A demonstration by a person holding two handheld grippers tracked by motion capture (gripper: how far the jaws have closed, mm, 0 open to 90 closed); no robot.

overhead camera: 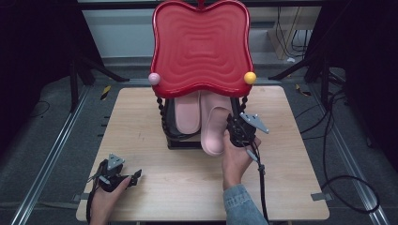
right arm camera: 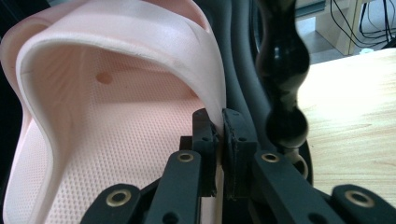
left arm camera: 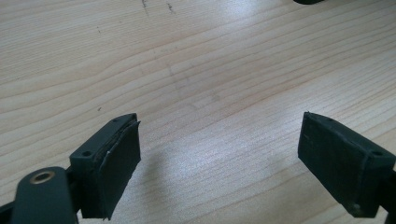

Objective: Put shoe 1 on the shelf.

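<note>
Two pink slippers lie under a red wavy tray-like top (overhead camera: pixel 201 47) of a small black stand (overhead camera: pixel 180 140) at the table's middle. The right slipper (overhead camera: pixel 215 129) sticks out toward me; the left slipper (overhead camera: pixel 187 115) rests further in. My right gripper (overhead camera: pixel 234 129) is shut on the right slipper's strap edge (right arm camera: pixel 212 105), which is pinched thin between the two pads. A black beaded post (right arm camera: pixel 282 84) of the stand rises just beside it. My left gripper (overhead camera: pixel 133 177) rests low over the table near the front left, open, with bare wood between its pads (left arm camera: pixel 116 168).
The wooden table (overhead camera: pixel 141 122) has bare room on both sides of the stand. A pink ball (overhead camera: pixel 154 78) and a yellow ball (overhead camera: pixel 250 77) sit at the red top's lower corners. Cables (overhead camera: pixel 338 178) trail on the grey floor to the right.
</note>
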